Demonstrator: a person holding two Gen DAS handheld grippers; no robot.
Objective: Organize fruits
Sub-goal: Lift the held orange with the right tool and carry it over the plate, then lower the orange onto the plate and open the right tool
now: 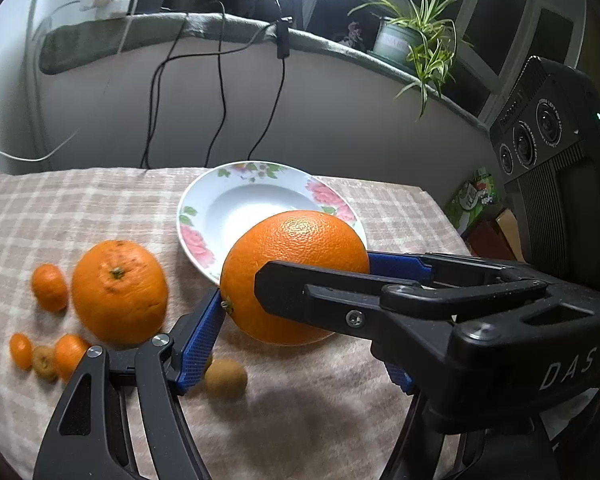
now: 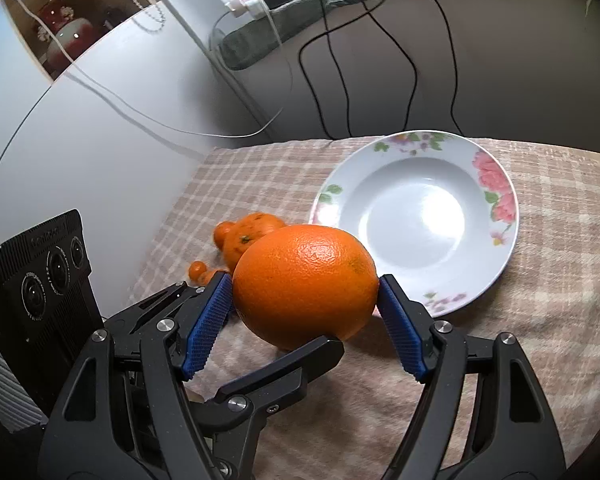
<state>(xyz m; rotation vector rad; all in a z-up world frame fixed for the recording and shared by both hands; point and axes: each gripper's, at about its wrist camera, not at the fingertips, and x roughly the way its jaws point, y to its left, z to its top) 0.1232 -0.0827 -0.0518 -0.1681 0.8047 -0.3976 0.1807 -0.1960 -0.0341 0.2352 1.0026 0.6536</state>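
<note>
A large smooth orange (image 1: 296, 264) (image 2: 306, 280) hangs just above the checked cloth at the near rim of the flowered white plate (image 1: 236, 208) (image 2: 416, 216). Both grippers grip it crosswise. My right gripper (image 2: 304, 280) presses its blue pads (image 2: 208, 320) against the fruit's two sides. My left gripper (image 1: 284, 312) has one blue pad (image 1: 200, 340) on the stem end; its other finger is mostly hidden under the right gripper (image 1: 316, 268). On the cloth to the left lie a second big orange (image 1: 119, 291), several small mandarins (image 1: 49, 287) and two kiwis (image 1: 225, 378).
The plate holds nothing. A wall with hanging black cables (image 1: 220, 92) stands behind the table, with a potted plant (image 1: 416, 40) on the ledge above. The table's right edge (image 1: 448, 216) drops off beside a green packet. A white cabinet (image 2: 80, 128) stands to the left.
</note>
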